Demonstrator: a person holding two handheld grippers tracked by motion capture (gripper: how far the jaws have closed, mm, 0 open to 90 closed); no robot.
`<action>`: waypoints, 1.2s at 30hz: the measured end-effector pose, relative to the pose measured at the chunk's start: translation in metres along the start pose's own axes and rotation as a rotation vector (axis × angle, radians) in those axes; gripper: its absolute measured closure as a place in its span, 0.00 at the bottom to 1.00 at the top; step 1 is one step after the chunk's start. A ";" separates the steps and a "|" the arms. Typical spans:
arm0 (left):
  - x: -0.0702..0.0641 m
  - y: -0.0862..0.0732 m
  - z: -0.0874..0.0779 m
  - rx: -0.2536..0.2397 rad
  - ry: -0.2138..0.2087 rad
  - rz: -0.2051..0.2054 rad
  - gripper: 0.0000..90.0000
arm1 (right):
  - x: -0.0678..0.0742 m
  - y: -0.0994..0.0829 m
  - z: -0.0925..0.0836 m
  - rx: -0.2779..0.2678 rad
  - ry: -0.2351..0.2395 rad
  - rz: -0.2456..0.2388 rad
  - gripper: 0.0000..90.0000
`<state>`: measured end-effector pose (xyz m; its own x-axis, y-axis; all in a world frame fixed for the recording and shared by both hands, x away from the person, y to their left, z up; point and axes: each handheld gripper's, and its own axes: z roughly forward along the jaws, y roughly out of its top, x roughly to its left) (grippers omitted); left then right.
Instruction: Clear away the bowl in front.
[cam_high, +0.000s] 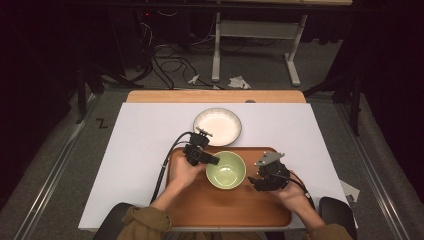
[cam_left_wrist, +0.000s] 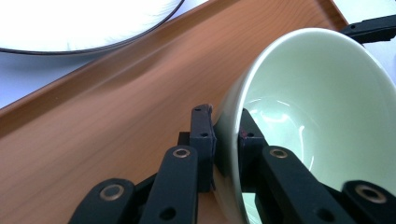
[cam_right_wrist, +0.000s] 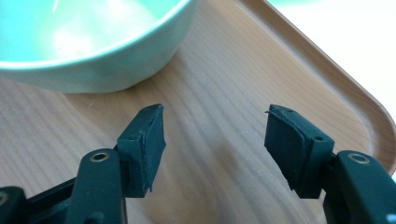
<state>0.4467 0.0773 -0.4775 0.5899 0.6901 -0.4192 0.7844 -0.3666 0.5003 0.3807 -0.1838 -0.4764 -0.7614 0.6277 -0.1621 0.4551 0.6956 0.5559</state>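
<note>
White-covered counter (cam_high: 145, 165) carries a brown wooden tray (cam_high: 200, 205). Left tool (cam_left_wrist: 227, 140) pinches the pale green ceramic bowl's (cam_high: 226, 170) rim; right tool (cam_right_wrist: 215, 135) gapes, unloaded. Single-rim grip risks slippage.

One pale green bowl (cam_high: 226, 170) stands on the tray, toward its far edge. One wooden tray (cam_high: 230, 210) lies at the near edge of the worktop, slightly right of centre. One white plate (cam_high: 217, 126) with a dark rim lies on the worktop just beyond the tray's far edge. One white sheet (cam_high: 145, 150) covers the worktop, leaving a wooden strip at the far edge. Two hand-held grippers are present: the left gripper (cam_high: 214, 161) at the bowl's left rim, the right gripper (cam_high: 255, 181) over the tray just right of the bowl. Two hands hold them, one each.
</note>
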 end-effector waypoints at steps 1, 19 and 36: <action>0.000 0.000 0.000 -0.003 -0.004 -0.003 0.90 | 0.001 0.000 0.000 0.007 0.001 -0.001 0.42; -0.002 -0.001 -0.001 -0.016 0.029 0.019 0.73 | 0.002 0.000 0.002 0.018 0.002 0.000 0.42; -0.015 -0.001 -0.025 -0.095 0.032 0.069 0.51 | 0.002 0.000 0.001 0.017 0.002 -0.004 0.42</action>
<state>0.4325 0.0831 -0.4522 0.6343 0.6855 -0.3574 0.7196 -0.3545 0.5970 0.3802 -0.1821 -0.4775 -0.7643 0.6239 -0.1630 0.4597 0.7044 0.5408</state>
